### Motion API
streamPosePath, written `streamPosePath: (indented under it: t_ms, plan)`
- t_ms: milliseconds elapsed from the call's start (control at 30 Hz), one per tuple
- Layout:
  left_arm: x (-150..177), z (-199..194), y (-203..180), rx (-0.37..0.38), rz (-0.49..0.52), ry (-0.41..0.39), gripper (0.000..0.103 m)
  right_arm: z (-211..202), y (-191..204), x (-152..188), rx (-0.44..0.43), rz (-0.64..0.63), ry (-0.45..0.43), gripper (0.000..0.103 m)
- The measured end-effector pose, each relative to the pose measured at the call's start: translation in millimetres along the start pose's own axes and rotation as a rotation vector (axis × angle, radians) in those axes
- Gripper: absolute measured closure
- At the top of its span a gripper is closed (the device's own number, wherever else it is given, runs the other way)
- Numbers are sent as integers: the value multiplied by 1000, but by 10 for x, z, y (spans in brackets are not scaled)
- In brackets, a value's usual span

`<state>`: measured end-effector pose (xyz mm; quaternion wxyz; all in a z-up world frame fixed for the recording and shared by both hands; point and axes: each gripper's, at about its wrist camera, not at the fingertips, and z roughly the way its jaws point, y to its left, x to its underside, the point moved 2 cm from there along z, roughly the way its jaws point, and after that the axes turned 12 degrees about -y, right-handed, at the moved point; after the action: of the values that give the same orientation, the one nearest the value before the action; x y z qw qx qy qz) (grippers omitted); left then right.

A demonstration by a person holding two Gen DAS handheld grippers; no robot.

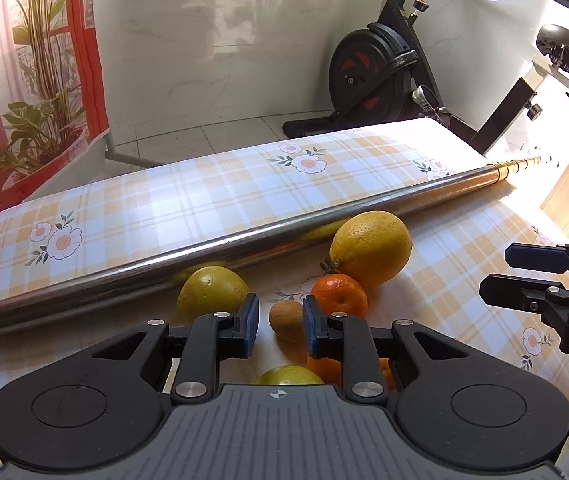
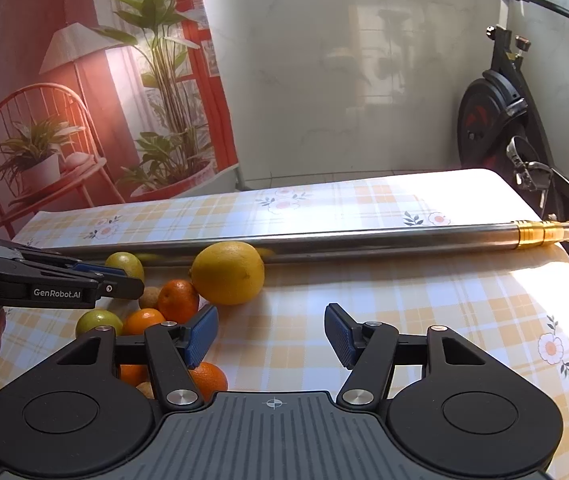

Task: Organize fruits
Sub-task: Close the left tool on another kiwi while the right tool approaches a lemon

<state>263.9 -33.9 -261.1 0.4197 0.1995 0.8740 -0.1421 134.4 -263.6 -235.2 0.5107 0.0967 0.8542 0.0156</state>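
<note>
Left wrist view
Left tongs (image 1: pixel 280 330): jaws parted, empty, hovering over the fruit cluster with a small brown fruit (image 1: pixel 285 319) in the gap between the blue pads (image 1: pixel 251 326).
Fruits: large yellow citrus (image 1: pixel 370 246) against the metal pole (image 1: pixel 244 232); mandarin (image 1: pixel 338 295) just below it, beside the brown fruit; yellow-green fruit (image 1: pixel 212 290) to the left by the pole; another green one (image 1: pixel 289 376) and some orange partly hidden under the tool body.
Right tongs (image 1: pixel 520 270): at the right edge, fingers apart, holding nothing.

Right wrist view
Right tongs (image 2: pixel 271 336): spread wide, empty, over bare checked tablecloth (image 2: pixel 404 292), right of the pile.
Left tongs (image 2: pixel 124 278): seen side-on above the pile; opening cannot be told here.
Fruits: all loose in one group, left of centre.

Step in hand: likely the first pick; nothing sorted yet.
Next move calls for: lowering the left tongs around the brown fruit and closing gently, without nudging the mandarin.
</note>
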Motion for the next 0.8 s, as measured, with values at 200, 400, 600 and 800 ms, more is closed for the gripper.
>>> streamPosePath:
  t_ms: [200,400,600,800]
  plan:
    - [32,100,8,15,3,42,77,28,-12,15,-2,5,5,46]
    - [24,147,44,46,-13,54,77,47,-32,21,-1,9,7,46]
    - [35,161,45,82,-9,71,78,62,-68,31,-2,15,9,46]
    - [78,241,39,57,30,101,75,69,-78,26,0,16,9,46]
